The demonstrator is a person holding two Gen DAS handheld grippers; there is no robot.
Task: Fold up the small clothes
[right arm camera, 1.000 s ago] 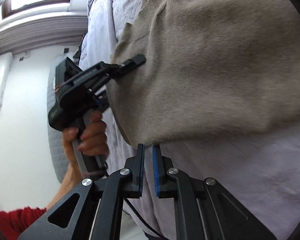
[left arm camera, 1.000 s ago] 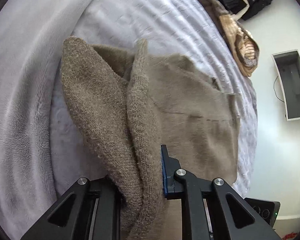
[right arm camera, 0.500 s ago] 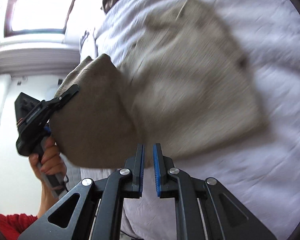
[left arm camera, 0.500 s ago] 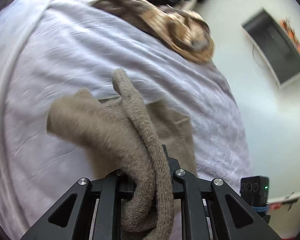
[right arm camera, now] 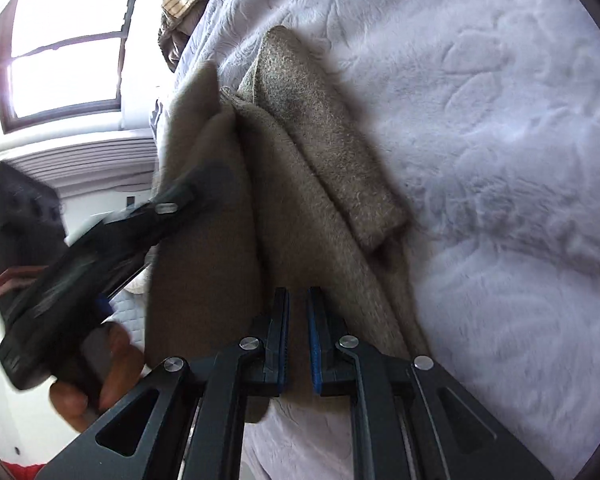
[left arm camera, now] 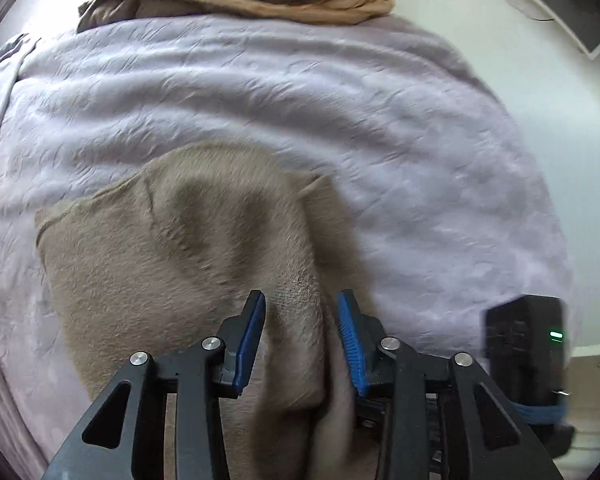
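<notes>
Left-wrist view: left gripper (left arm camera: 301, 334) spread, brown knit garment (left arm camera: 188, 248) draped between its pads, lower centre on lilac bedspread (left arm camera: 340, 100). Right gripper (right arm camera: 298, 336) nearly pressed together (pinching nothing visible). Fold partly done; squaring remains, prob.

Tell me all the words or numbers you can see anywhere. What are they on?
None can be read.
The black box beside the left gripper shows only a green light, no words.
The left gripper's body, seen from the right wrist, is too blurred to show any lettering.
The brown sweater and the bedspread carry no labels.
</notes>
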